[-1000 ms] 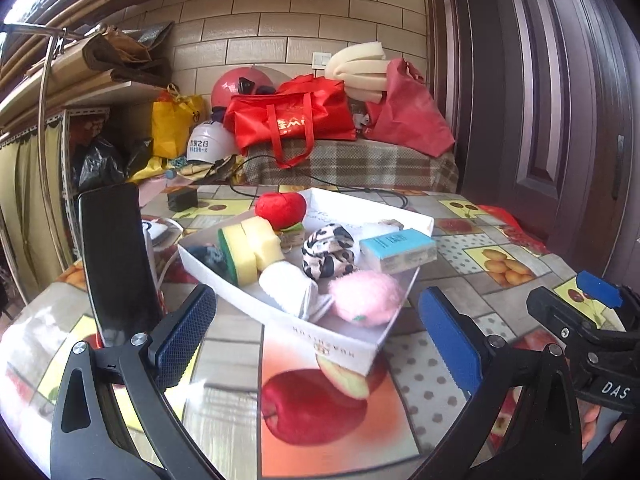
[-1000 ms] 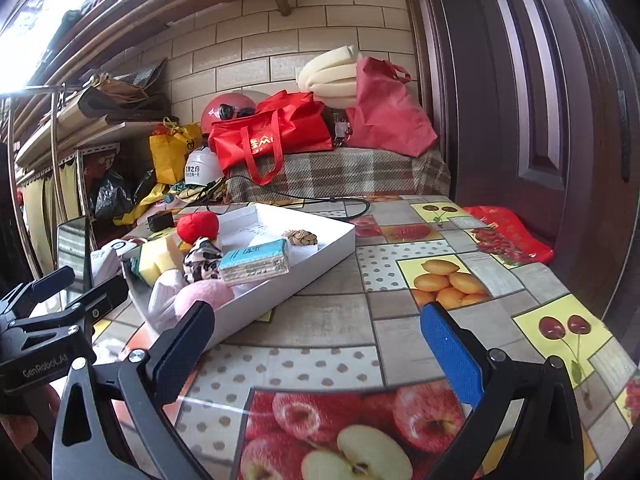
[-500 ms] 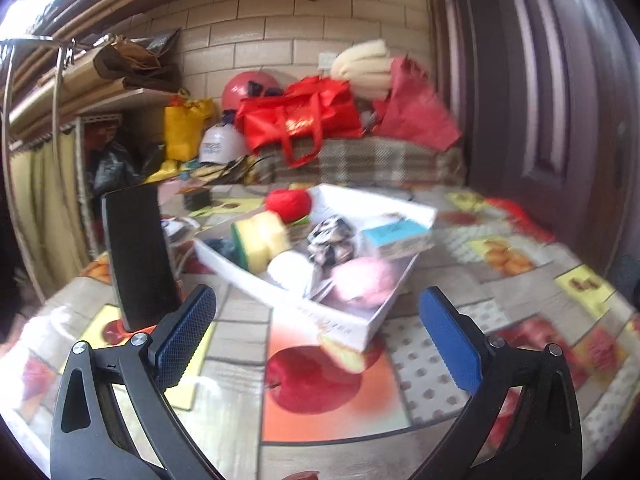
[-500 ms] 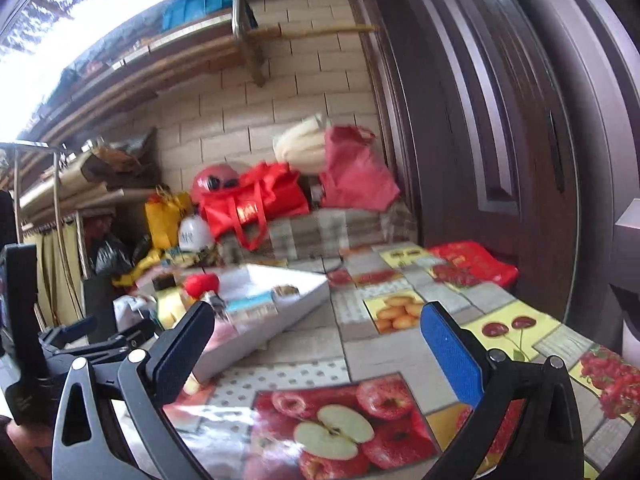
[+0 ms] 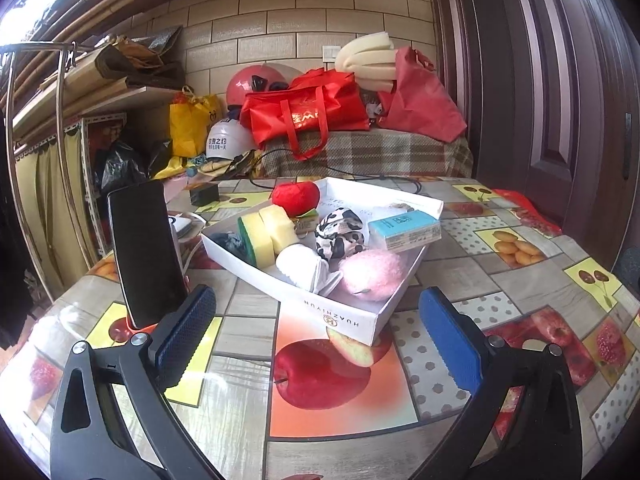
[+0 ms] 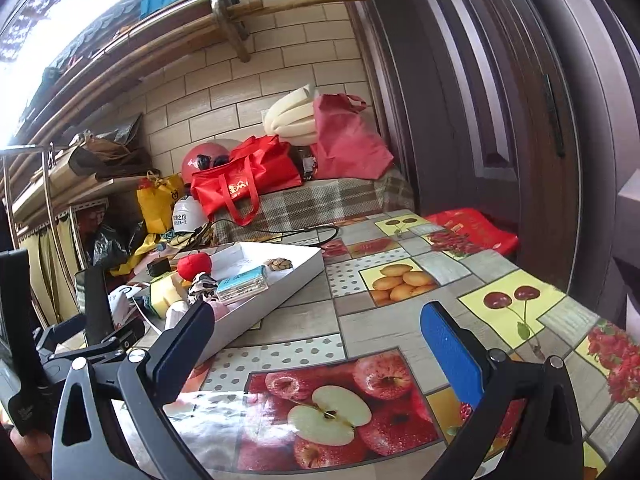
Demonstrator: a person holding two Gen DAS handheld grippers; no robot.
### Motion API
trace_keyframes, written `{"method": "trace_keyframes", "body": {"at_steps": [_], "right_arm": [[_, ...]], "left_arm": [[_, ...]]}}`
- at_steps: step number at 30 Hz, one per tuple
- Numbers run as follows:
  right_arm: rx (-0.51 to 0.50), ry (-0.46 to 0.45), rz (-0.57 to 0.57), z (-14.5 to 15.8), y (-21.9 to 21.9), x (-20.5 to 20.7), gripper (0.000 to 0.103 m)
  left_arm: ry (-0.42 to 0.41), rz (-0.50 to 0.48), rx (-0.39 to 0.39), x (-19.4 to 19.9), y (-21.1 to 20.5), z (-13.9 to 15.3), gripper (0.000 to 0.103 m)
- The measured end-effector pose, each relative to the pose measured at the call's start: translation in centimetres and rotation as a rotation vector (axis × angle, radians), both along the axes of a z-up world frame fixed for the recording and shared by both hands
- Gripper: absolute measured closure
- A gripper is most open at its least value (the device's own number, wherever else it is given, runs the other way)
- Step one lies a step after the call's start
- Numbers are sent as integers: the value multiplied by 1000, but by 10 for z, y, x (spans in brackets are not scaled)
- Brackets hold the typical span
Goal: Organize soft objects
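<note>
A white cardboard tray [image 5: 340, 318] stands on the fruit-print table. It holds a red plush apple [image 5: 297, 197], a yellow-green sponge [image 5: 266, 232], a black-and-white cloth [image 5: 340, 234], a white soft roll [image 5: 300, 265], a pink fluffy ball [image 5: 372, 274] and a blue tissue pack [image 5: 404, 229]. My left gripper [image 5: 316, 344] is open and empty, short of the tray's near corner. My right gripper [image 6: 320, 348] is open and empty over the table, right of the tray [image 6: 280, 292]. The left gripper's body shows in the right wrist view [image 6: 72, 344].
A black phone [image 5: 144, 252] stands upright on a stand left of the tray. A small black box [image 5: 204, 196] and a cable [image 5: 360, 178] lie behind. Red bags [image 5: 308, 114], helmets and a plaid-covered bench stand at the brick wall. A dark door [image 5: 560, 80] is at the right.
Both grippers drew back from the tray and rose. The right view tilted upward and swung right. Both jaws stayed open and the tray's contents did not move.
</note>
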State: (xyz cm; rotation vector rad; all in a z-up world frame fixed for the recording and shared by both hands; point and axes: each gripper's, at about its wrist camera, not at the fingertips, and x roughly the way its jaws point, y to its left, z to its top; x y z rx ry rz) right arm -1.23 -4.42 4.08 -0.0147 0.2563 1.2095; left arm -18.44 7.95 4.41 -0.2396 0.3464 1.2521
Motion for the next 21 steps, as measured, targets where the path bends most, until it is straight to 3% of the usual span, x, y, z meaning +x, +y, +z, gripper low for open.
{"method": "trace_keyframes", "body": {"at_steps": [5,12,21], "right_arm": [[8,3,-22,0,-2,0,0],[-34,-39,-35,0,6,-7,0],[-29,-13,-29,1,4,-3,0]], "left_arm": [[9,8,27,1,-4,1,0],[5,24,-27,-1,5,-3,0],[20,5,-16,0,4,-5,0]]}}
